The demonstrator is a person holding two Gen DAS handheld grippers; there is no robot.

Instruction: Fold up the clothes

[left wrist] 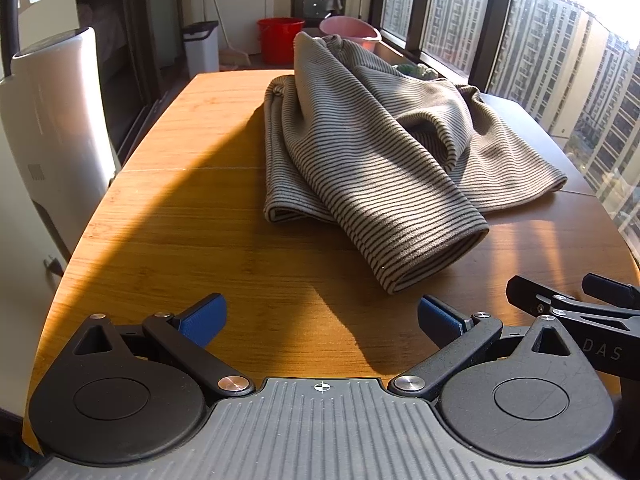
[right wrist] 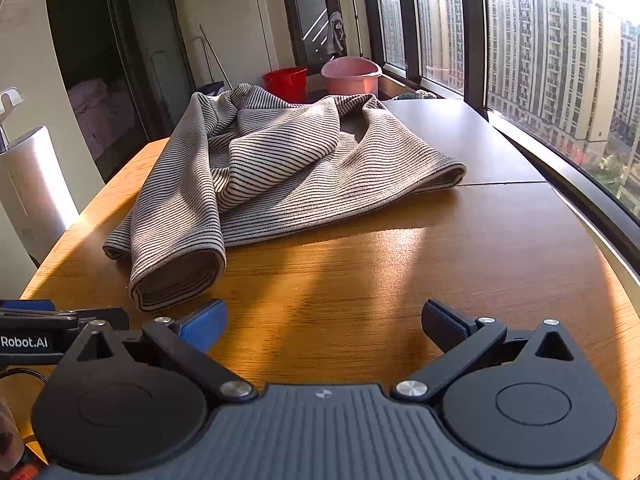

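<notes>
Two tubs beyond the worktop's far end: red bucket [left wrist: 280, 38] at 12 o'clock, pink basin [left wrist: 352, 32] just to its right at 1 o'clock, both with insides hidden from these angles. White lidded bin [left wrist: 201, 46] further left at 11 o'clock, lid down, contents unseen, broom [left wrist: 230, 50] leaning beside it.

Striped garment [left wrist: 360, 152] heaped on the wooden worktop [left wrist: 180, 220], past centre and toward 1 o'clock from the left gripper [left wrist: 322, 320]; from the right gripper [right wrist: 324, 322], toward 11 o'clock. Crumpled, partly doubled over, one rolled sleeve or hem end reaching nearest the left gripper, close but not touching. Far right hem lying near the seam with the darker worktop section [right wrist: 460, 136] by the window.

Left gripper spread wide, blue pads [left wrist: 204, 318] apart, nothing between them, hovering over bare wood at the near edge. Right gripper likewise released, jaws wide, grasping nothing, just beside the left one; each visible at the margin of the other's view.

Open wood between both grippers and the cloth, and a broad bare strip along the left edge at 9 to 10 o'clock. White chair back [left wrist: 60, 120] close against that left edge. Window sill [right wrist: 580, 184] tight along the right edge at 2 to 3 o'clock. Small green item past the cloth near the sill, too hidden to identify.
</notes>
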